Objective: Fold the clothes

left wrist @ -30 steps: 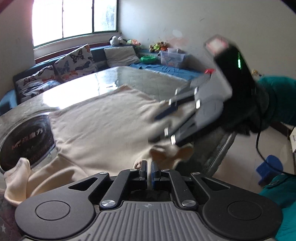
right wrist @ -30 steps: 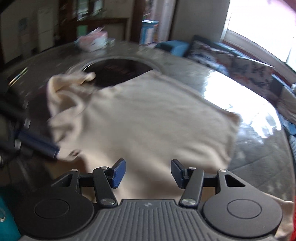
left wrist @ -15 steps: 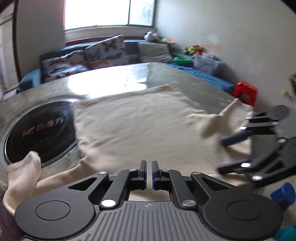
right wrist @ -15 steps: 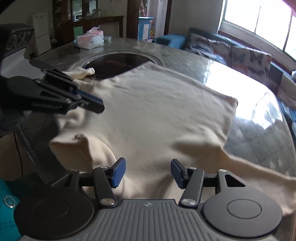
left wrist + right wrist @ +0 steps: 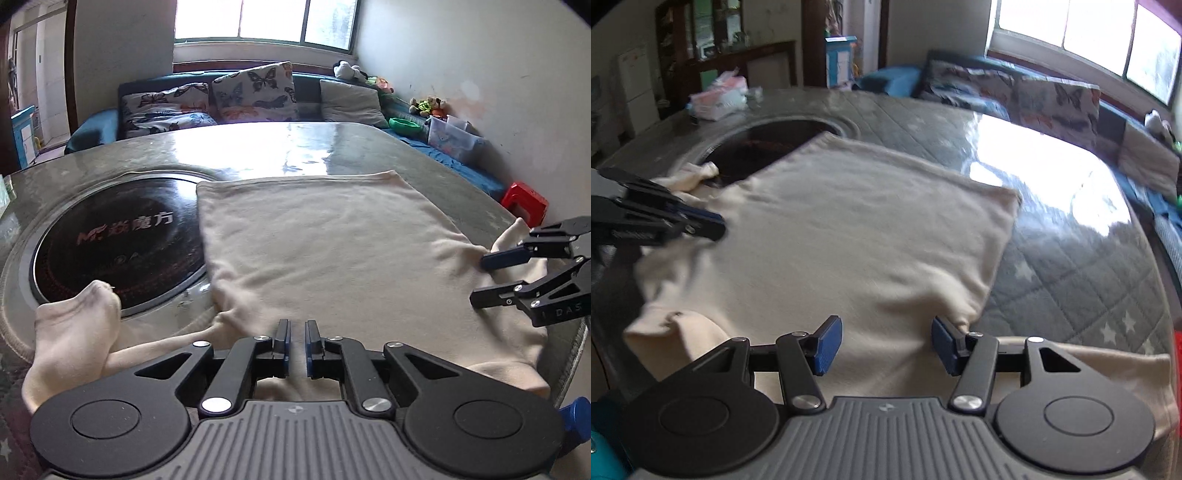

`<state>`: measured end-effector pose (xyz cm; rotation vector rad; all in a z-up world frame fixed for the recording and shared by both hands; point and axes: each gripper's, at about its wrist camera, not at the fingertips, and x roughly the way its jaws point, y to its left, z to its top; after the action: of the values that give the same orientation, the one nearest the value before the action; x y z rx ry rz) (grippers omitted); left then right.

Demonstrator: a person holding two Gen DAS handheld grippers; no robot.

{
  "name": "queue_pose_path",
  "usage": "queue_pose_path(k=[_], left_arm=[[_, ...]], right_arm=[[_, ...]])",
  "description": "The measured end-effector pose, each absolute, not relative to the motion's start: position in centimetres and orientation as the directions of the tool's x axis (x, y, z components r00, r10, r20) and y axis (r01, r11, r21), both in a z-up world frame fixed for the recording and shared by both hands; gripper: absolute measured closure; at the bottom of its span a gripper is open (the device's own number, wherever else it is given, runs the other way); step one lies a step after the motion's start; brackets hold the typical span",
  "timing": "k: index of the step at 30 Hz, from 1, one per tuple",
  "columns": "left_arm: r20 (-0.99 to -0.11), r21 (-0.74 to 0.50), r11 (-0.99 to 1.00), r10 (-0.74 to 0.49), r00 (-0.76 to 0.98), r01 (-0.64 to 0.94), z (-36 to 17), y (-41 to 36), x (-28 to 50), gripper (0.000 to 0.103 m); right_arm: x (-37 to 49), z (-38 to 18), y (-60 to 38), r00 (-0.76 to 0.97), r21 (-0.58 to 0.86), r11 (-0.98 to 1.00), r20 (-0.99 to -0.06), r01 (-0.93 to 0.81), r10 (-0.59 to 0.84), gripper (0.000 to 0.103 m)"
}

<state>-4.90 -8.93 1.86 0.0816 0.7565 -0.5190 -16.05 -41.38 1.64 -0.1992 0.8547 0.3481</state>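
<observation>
Cream long-sleeved top [image 5: 332,251] lies spread flat on the round worktop [image 5: 258,147], hem toward the far edge by the window, neck end hanging just over the near edge. Its left side overlaps the rim of the dark round hotplate [image 5: 110,243] set into the worktop middle. Left sleeve [image 5: 74,332] is bunched in a lump at the near-left edge, beside the hotplate rim; right sleeve [image 5: 1108,369] trails along the near-right edge. Left tool [image 5: 294,343] sits low over the shoulder area near the near edge, jaws opening, only a narrow gap so far, cloth lies under the gap but the pads are not pressing on any. Right tool [image 5: 886,341] is released, jaws standing apart about halfway, hovering over the body of the top next to the right armpit fold; nothing between the pads, not touching cloth as far as I can tell. In the left wrist view the right tool [image 5: 517,273] shows at the right edge of the worktop, over the sleeve junction. Pink tissue pack [image 5: 718,98] at the far-left edge of the worktop, well apart from the top. Right wrist view is slightly blurred.
</observation>
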Motion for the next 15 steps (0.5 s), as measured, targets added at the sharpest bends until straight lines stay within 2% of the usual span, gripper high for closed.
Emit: queue_pose_path(k=[6, 15], left_arm=[[-0.673, -0.118, 0.876, -0.417, 0.611, 0.468, 1.9, -8.5, -4.7, 0.092], [-0.665, -0.127, 0.875, -0.424, 0.615, 0.467, 1.8, -8.1, -4.6, 0.092]], right_arm=[[-14.6, 2.8, -41.5, 0.619, -0.03, 0.92, -0.748, -0.392, 0.239, 0.048], [-7.0, 2.4, -42.3, 0.631, -0.016, 0.956, -0.755, -0.292, 0.18, 0.048]])
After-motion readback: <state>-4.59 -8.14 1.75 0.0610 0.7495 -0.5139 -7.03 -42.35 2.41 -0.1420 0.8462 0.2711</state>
